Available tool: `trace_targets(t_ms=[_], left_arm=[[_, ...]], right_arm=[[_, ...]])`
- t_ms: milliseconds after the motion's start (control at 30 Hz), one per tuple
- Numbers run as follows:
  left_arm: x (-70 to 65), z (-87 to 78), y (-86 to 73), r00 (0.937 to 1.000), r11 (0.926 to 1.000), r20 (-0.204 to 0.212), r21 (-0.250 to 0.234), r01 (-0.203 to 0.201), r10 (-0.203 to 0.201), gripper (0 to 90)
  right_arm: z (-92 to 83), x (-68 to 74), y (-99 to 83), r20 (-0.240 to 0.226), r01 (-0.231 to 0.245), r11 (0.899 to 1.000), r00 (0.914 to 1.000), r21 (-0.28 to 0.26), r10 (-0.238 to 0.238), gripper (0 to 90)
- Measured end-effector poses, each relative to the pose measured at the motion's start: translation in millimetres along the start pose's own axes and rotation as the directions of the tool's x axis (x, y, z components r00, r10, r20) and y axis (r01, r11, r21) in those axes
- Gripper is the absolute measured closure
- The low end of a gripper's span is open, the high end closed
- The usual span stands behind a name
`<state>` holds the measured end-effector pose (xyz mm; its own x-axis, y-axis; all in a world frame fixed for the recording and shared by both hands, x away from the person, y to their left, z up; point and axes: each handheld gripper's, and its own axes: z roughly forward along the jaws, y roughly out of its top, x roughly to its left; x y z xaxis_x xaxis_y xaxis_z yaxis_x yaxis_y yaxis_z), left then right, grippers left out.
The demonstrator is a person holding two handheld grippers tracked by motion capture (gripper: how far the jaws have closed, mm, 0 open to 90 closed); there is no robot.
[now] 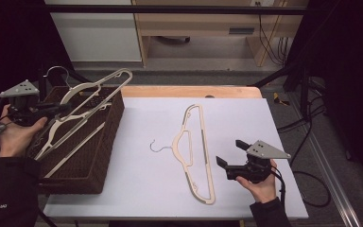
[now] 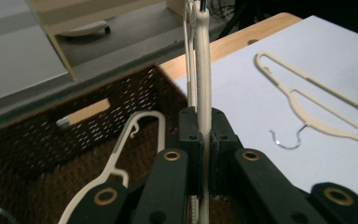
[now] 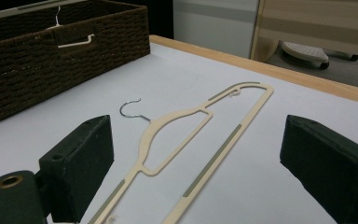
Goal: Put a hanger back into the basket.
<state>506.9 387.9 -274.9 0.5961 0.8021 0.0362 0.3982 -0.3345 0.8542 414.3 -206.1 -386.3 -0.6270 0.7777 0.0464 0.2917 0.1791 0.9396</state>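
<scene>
A cream plastic hanger point(image 1: 90, 97) with a metal hook stands clamped between the left jaws, gripped on one thin bar that runs straight up from the pads in the left gripper view point(image 2: 203, 70). It tilts above a dark woven basket point(image 1: 105, 137), with its far corner raised. A second cream hanger point(image 1: 194, 151) lies flat on the white surface, just ahead of the widely parted right jaws and touching neither pad; it shows grey grip strips along its bars, and its metal hook point(image 3: 131, 108) points away from the jaws towards the basket.
</scene>
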Motion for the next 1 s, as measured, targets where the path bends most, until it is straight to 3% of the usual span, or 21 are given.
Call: trace_targets(t_ms=[33,300,567,667,800,1000], left_arm=[[7.4,-1.3,-7.5,0.9997,0.9997,-0.012,0.004,0.023,-0.023,86.3],[33.1,-10.2,-37.2,0.9944,0.9948,-0.045,0.03,0.098,-0.096,86.3],[36.7,-10.9,-58.1,0.9952,0.9917,-0.029,0.086,0.095,-0.093,86.3],[34.3,-6.9,-64.0,0.9952,0.9905,0.003,0.098,0.097,-0.097,86.3],[33.4,7.8,-73.6,0.9928,0.9832,-0.006,0.138,0.119,-0.119,86.3],[36.1,31.6,-95.4,0.9838,0.9608,-0.02,0.212,0.178,-0.178,86.1]], right_arm=[[0.0,0.0,0.0,0.002,0.0,1.0,1.0,0.0,0.0,10.1],[0.8,0.7,0.1,-0.001,-0.003,1.0,1.0,0.003,0.003,10.1],[1.8,0.8,-0.5,-0.004,0.01,1.0,0.9999,0.008,-0.01,10.0],[3.0,1.4,-0.6,-0.002,0.005,1.0,1.0,0.008,-0.005,9.9],[4.0,2.0,-0.7,-0.005,0.007,1.0,1.0,0.012,-0.007,9.7],[5.0,2.5,-0.8,-0.01,0.006,1.0,0.9999,0.014,-0.006,9.5]])
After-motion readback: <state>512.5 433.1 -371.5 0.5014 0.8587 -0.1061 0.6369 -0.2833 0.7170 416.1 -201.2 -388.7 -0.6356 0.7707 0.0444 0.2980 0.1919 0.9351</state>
